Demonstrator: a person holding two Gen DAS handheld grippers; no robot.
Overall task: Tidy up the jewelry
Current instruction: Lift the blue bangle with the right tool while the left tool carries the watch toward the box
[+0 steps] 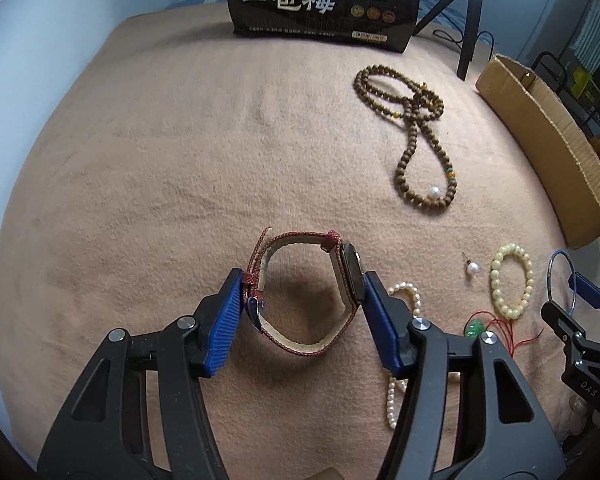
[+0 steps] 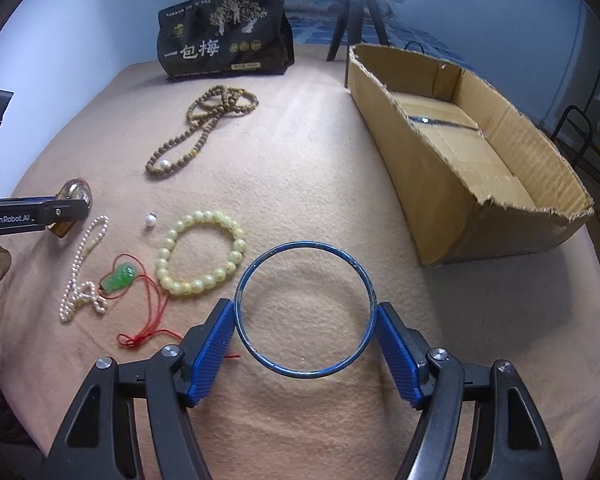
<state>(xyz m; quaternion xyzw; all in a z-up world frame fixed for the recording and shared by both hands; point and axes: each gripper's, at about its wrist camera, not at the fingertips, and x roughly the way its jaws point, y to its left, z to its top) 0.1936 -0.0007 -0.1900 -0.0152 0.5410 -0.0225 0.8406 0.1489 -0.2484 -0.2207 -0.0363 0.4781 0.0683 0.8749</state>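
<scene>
- Clamping a blue bangle (image 2: 304, 310) across its width, the right gripper (image 2: 306, 332) holds the ring above the blanket (image 2: 300, 152); the cardboard box (image 2: 540, 216) lies ahead and to its right, long axis running away from the camera, nothing between.
- The left gripper (image 1: 302, 304), farther from the box, pinches a red-strapped watch (image 1: 306, 292) by buckle and face.
- A yellow bead bracelet (image 2: 202, 258), green pendant (image 2: 120, 276), pearl strand (image 2: 82, 276), loose pearl (image 2: 151, 221) and wooden beads (image 2: 204, 128) lie left.
- A black bag (image 2: 224, 46) stands behind.
</scene>
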